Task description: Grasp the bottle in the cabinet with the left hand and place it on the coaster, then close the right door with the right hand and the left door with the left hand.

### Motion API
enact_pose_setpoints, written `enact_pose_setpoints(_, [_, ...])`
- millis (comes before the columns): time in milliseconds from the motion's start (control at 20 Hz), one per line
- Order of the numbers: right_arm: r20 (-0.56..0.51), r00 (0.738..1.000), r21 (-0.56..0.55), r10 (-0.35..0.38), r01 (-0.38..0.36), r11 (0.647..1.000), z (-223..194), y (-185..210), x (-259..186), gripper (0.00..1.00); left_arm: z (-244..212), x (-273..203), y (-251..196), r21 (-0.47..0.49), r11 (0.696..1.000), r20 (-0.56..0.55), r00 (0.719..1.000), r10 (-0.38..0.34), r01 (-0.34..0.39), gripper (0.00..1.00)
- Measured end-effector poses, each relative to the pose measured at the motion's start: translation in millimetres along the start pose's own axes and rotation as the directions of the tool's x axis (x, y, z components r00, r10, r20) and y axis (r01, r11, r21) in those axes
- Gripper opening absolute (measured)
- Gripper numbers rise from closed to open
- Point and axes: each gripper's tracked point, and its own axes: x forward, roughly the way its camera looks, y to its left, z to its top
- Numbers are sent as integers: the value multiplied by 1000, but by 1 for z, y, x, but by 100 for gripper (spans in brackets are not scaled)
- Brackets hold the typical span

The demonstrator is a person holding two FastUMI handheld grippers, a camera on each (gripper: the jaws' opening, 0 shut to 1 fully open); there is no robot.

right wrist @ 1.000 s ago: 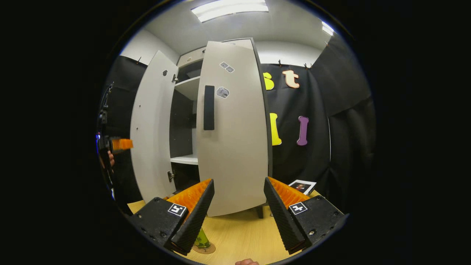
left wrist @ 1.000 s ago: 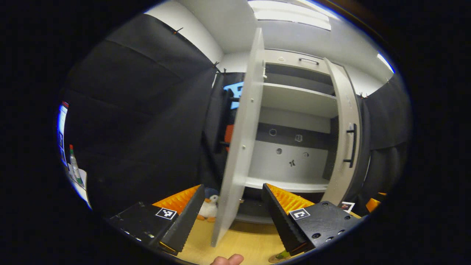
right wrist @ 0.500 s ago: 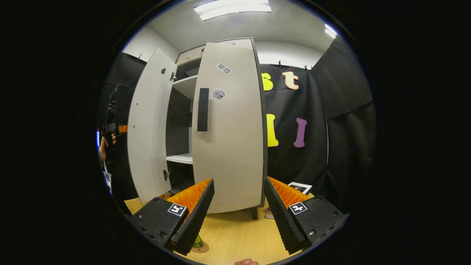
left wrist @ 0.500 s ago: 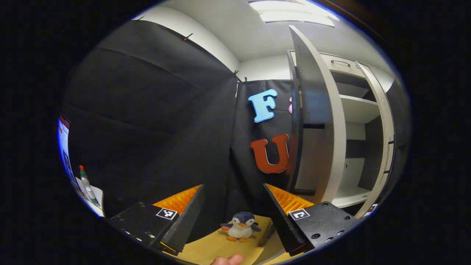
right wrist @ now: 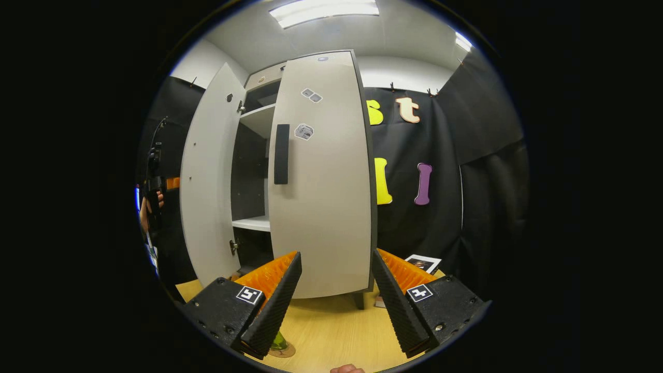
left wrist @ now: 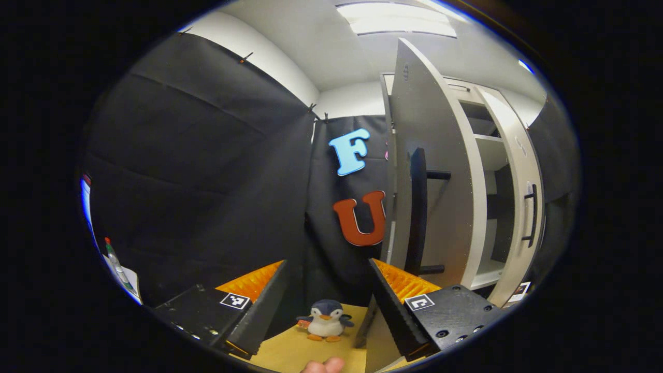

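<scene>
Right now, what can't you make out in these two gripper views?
- Green bottle on its coaster, right gripper view: the right gripper finger covers most of it.
- Lower cabinet interior, right gripper view: hidden behind the right door.
- Left door bottom, left gripper view: behind the left gripper finger.

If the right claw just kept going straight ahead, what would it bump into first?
Most likely the right door of the cabinet, nearly closed, facing the open right claw. Depth is hard to judge through this lens.
</scene>
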Motion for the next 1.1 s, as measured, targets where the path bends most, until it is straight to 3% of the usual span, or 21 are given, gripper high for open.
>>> enact_pose_setpoints(250, [2, 1000, -22, -25, 25, 999, 4, -12, -9, 83, -5, -2, -61, -5, 988, 8, 988, -152, 152, 90])
enact_pose_setpoints(450, [10, 997, -20, -80, 81, 997, 8, -29, -17, 83, -3, 1, -101, 11, 964, 19, 963, -267, 267, 99])
enact_pose_setpoints(500, [10, 996, -16, -92, 92, 996, 9, -32, -19, 83, -3, 0, -104, 22, 962, 20, 962, -273, 272, 95])
enact_pose_setpoints(550, [13, 995, -13, -102, 102, 995, 9, -34, -21, 83, -4, -2, -106, 30, 960, 20, 960, -279, 279, 99])
enact_pose_setpoints(800, [8, 992, -8, -126, 126, 992, 9, -39, -26, 83, -9, -8, -112, 14, 954, 1, 955, -298, 298, 95])
enact_pose_setpoints(850, [6, 992, -2, -123, 123, 992, 8, -37, -25, 83, -11, -10, -112, 11, 955, -3, 955, -297, 297, 99])
enact_pose_setpoints(950, [11, 995, 17, -103, 103, 995, 10, -28, -22, 83, -19, -18, -112, 10, 957, -12, 957, -291, 291, 95])
enact_pose_setpoints(1000, [14, 995, 26, -94, 94, 995, 12, -23, -20, 83, -24, -24, -114, 4, 957, -18, 957, -291, 291, 99])
enact_pose_setpoints(1100, [15, 997, 36, -78, 78, 996, 13, -16, -18, 83, -37, -40, -118, -10, 960, -25, 960, -280, 280, 95])
